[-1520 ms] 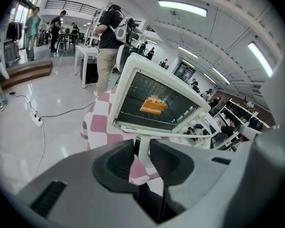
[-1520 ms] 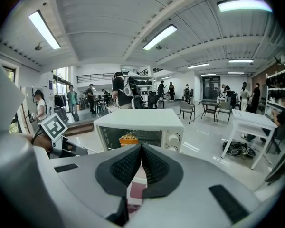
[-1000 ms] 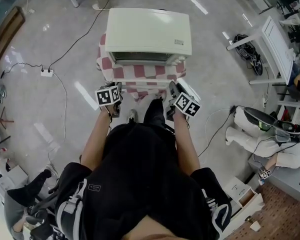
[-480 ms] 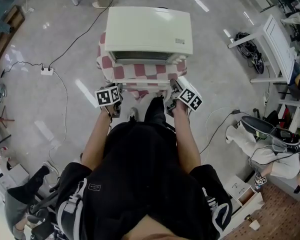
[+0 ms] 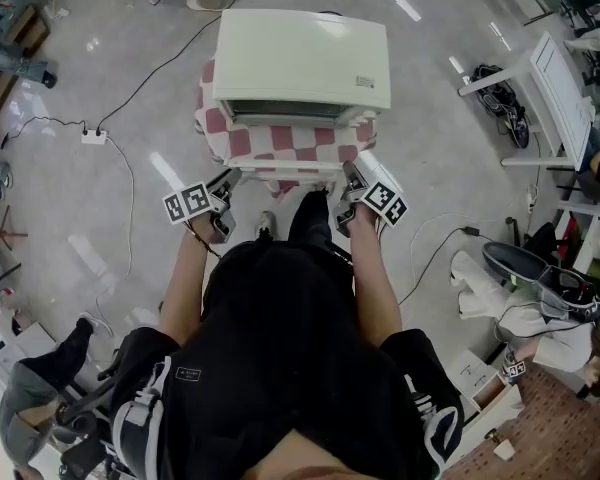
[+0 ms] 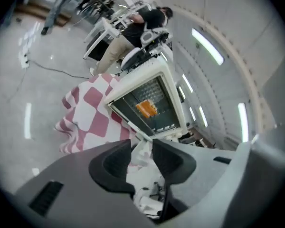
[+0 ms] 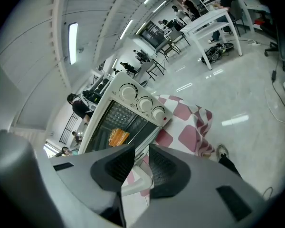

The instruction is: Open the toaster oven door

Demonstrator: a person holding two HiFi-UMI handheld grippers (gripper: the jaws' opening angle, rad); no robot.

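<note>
- The fingers (image 7: 166, 167) of the right gripper (image 7: 141, 153) have just been closing. They are now gripping the white handle (image 7: 138, 185) of the door (image 5: 295, 140) near its right end, with the bar sitting between the pads.
- The fingers (image 6: 111, 163) of the left gripper (image 6: 141, 151) have just been opening and are standing wide apart. The left end of the handle is showing in the gap, but the pads are not pressing on it.
- The door seems to be lying lowered toward the person, reaching out from the front of the cream toaster oven (image 5: 300, 58). A checkered pattern is showing through its glass.
- The toaster oven is standing on a small tabletop, which is hiding under a red and white checkered cloth (image 5: 212, 128). The cloth is hanging down just beneath the handle, close behind both pairs of fingers.
- Three knobs (image 7: 145, 103) are sitting at the right side of the oven front, and an orange thing (image 7: 116, 137) is lying inside on the rack.
- The person's dark leg and one shoe (image 5: 267, 228) are standing between the two grippers, just below the handle.
- On the floor (image 5: 130, 248), a power strip (image 5: 92, 135) with its cables (image 5: 160, 73) is lying to the left, well apart from the tabletop.
- A white desk (image 5: 545, 93) is standing at the right, and another person (image 5: 485, 273) in light clothes is sitting lower right.
</note>
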